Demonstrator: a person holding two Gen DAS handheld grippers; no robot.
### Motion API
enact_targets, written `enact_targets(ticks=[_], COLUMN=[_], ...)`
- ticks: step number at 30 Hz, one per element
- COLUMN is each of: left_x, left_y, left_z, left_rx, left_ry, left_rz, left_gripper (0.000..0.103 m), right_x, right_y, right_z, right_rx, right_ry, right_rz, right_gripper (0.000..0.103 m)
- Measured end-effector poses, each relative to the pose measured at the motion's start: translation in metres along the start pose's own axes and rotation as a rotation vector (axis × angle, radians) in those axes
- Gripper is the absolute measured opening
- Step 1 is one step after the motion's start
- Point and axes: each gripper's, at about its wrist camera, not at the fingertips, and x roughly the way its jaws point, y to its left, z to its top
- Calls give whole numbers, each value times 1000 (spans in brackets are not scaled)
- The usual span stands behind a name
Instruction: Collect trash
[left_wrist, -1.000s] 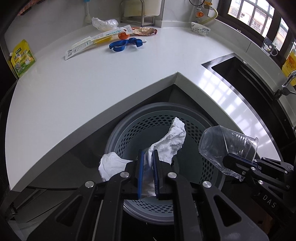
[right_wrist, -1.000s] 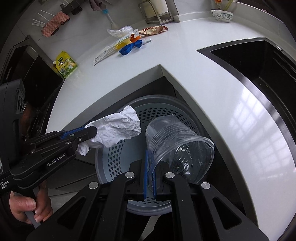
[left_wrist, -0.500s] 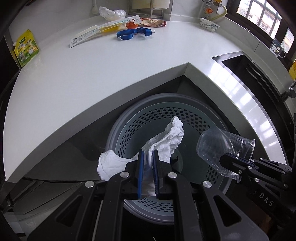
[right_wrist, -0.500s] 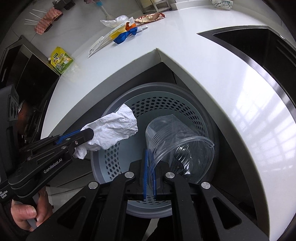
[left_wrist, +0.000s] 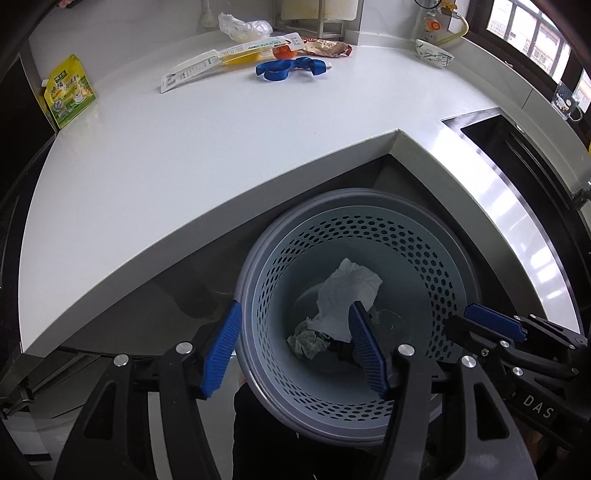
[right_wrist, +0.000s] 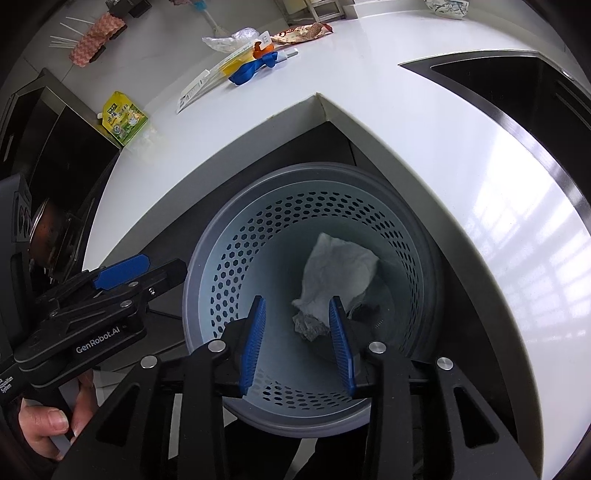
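Observation:
A grey perforated trash bin (left_wrist: 436, 258) stands below the counter's inner corner; it also shows in the right wrist view (right_wrist: 236, 251). A white crumpled tissue (left_wrist: 351, 291) lies inside it, also seen in the right wrist view (right_wrist: 336, 269), beside a small grey wad (left_wrist: 306, 341) and a faint clear plastic cup (left_wrist: 388, 319). My left gripper (left_wrist: 295, 347) is open and empty above the bin's left rim. My right gripper (right_wrist: 297, 339) is open and empty above the bin.
On the white counter (left_wrist: 184, 155) lie a long white packet (left_wrist: 221, 61), blue scissors (left_wrist: 288, 68), a clear bag (left_wrist: 240, 26), a snack wrapper (left_wrist: 328, 46) and a yellow-green pouch (left_wrist: 68, 96). A dark sink (right_wrist: 517, 96) lies to the right.
Both grippers have opened. The tissue dropped from the left gripper and the clear cup from the right gripper into the bin.

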Motion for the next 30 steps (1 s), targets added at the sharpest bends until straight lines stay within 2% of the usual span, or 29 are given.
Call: enact_targets(ticks=[7, 16, 21, 30], left_x=[-5, -25, -42, -67], left_y=[-1, -5, -6, 0], left_z=[3, 21, 37, 65], left_rx=[2, 13, 26, 47], left_ry=[-2, -54, -90, -154], left_rz=[5, -19, -20, -32], left_gripper=[64, 68, 68, 73], right_x=[-4, -22, -34, -54], right_y=[-6, -6, -2, 8], right_z=[1, 9, 19, 48], right_rx=[15, 14, 9, 13], right_ry=[0, -20, -50, -123], right_rz=[-8, -29, -25, -23], right_gripper=[36, 40, 45, 48])
